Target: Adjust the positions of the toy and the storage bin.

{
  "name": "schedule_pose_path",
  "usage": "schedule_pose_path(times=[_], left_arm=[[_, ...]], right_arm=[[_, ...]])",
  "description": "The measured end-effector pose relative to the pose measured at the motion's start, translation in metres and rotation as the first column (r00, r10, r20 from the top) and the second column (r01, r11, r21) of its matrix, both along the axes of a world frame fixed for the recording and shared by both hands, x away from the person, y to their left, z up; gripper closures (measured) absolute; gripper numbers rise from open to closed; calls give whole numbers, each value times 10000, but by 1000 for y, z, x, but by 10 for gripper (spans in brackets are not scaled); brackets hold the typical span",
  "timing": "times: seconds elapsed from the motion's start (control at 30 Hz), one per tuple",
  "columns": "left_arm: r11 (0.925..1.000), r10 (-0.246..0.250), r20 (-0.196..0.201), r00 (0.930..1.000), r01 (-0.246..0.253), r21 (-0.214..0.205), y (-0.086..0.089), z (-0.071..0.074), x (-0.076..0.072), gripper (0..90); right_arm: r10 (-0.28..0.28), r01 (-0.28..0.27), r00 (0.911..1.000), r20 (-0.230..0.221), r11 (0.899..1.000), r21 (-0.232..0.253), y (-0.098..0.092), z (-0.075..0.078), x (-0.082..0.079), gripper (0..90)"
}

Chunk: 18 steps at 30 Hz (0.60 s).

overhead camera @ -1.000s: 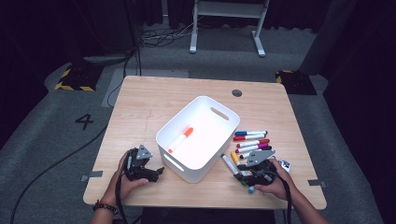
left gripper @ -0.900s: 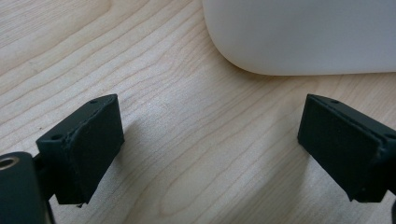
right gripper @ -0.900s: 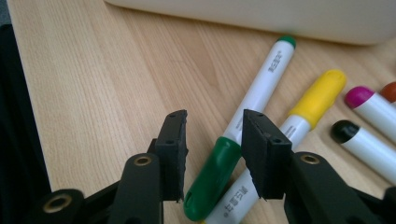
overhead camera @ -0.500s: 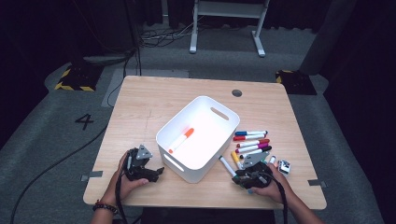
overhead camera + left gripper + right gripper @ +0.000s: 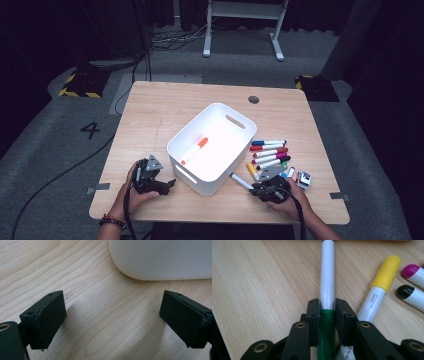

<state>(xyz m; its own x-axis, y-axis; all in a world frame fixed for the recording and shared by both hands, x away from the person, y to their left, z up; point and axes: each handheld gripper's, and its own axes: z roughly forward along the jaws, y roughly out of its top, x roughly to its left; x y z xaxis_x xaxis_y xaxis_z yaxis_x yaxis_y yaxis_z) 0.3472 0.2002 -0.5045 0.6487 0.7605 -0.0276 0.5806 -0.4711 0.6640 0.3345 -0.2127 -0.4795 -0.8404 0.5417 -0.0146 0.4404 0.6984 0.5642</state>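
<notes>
Since a second ago my right gripper (image 5: 327, 308) had slid in toward the bin (image 5: 212, 145) and its jaws had just closed on the green marker (image 5: 327, 282), clamped near the cap end and lying on the table (image 5: 165, 107) between bin and marker pile (image 5: 270, 155). Left gripper (image 5: 112, 315) sat wide open, holding nothing, beside the bin. Risk I saw: with the grip so far off-centre, the long barrel could droop, pivot in the pads and clip the bin wall on the lift.
</notes>
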Motion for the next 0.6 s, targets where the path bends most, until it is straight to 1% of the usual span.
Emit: schedule_pose_path(times=[0.03, 0.07, 0.1, 0.13, 0.2, 0.27, 0.3, 0.33, 0.37, 0.4, 0.43, 0.5, 0.53, 0.57, 0.6], left_arm=[[10000, 1, 0, 10000, -1, 0, 0, 0, 0, 71], [10000, 0, -2, 10000, 0, -1, 0, 0, 0, 71], [10000, 2, -1, 10000, -2, -1, 0, 0, 0, 71], [10000, 1, -1, 10000, -1, 0, 0, 0, 0, 71], [10000, 2, 1, 10000, -2, 0, 0, 0, 0, 71], [10000, 0, -1, 10000, 0, 2, 0, 0, 0, 71], [10000, 0, -1, 10000, 0, 2, 0, 0, 0, 71], [10000, 1, -3, 10000, -1, -2, 0, 0, 0, 71], [10000, 3, -2, 10000, -3, -2, 0, 0, 0, 71], [10000, -2, 0, 10000, 2, 1, 0, 0, 0, 71], [10000, 1, -1, 10000, -1, -1, 0, 0, 0, 71], [10000, 1, -1, 10000, -1, 2, 0, 0, 0, 71], [10000, -1, -3, 10000, 1, -1, 0, 0, 0, 71], [10000, 1, -3, 10000, -1, -1, 0, 0, 0, 71], [10000, 1, -3, 10000, -1, -2, 0, 0, 0, 71]], right_arm=[[22, -22, 10000, 50, 10000, -41, 0, 1, 0, 745], [170, -168, 9997, 159, 9997, -152, -1, 1, 1, 745], [192, -192, 9998, 97, 9998, -56, -2, 2, 1, 745], [209, -208, 9997, 126, 9997, -86, -2, 3, 1, 745], [237, -238, 9996, 179, 9997, 11, -4, 7, 1, 746], [221, -222, 9997, 42, 9994, 265, -6, 11, 0, 746], [221, -222, 9997, 42, 9994, 265, -6, 11, 0, 746], [400, -403, 9989, 231, 9991, 142, -9, 14, 0, 746], [488, -490, 9987, 170, 9987, 138, -9, 15, -1, 746], [502, -506, 9986, 149, 9983, 278, -9, 16, -2, 746], [441, -444, 9990, 113, 9987, 265, -9, 17, -3, 746], [845, -849, 9955, 432, 9964, 77, -12, 20, -3, 746], [651, -658, 9975, 265, 9974, 288, -12, 22, -6, 746], [820, -831, 9957, 442, 9962, 250, -14, 24, -5, 746], [705, -719, 9967, 405, 9968, 338, -14, 27, -7, 746]])
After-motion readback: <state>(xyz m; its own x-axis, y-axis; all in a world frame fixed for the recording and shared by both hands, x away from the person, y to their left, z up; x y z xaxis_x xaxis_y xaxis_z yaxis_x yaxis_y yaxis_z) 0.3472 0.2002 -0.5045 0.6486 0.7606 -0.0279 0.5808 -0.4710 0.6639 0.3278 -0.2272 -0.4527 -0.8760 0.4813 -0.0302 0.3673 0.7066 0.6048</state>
